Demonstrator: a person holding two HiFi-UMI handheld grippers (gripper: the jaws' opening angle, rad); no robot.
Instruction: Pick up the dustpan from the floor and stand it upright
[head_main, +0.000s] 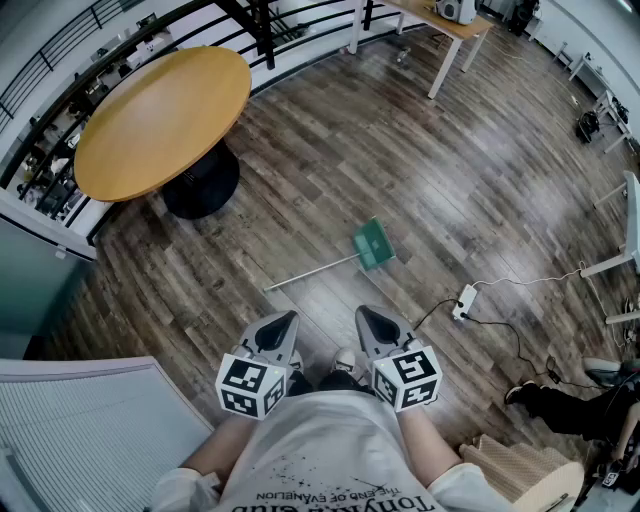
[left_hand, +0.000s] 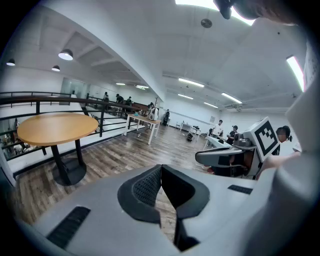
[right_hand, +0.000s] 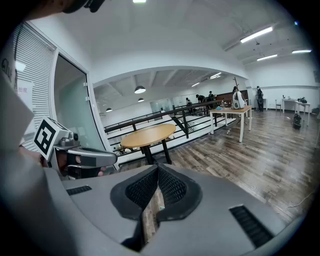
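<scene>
Two grippers are hanging side by side just ahead of the person's shirt (head_main: 330, 455), both tilting slightly downward. The left gripper (head_main: 283, 322) is pressing its jaws together with nothing between them, and the right gripper (head_main: 370, 320) is doing the same, also empty. Just beyond them the dustpan (head_main: 374, 245) is lying flat on the wooden floor (head_main: 480, 170), its green pan pointing away to the right and its long pale handle (head_main: 310, 272) reaching back to the left, apart from both grippers. A white power strip (head_main: 465, 300) is lying to its right. Farther off, a round table (head_main: 165, 115) is standing near the floor's far-left edge.
</scene>
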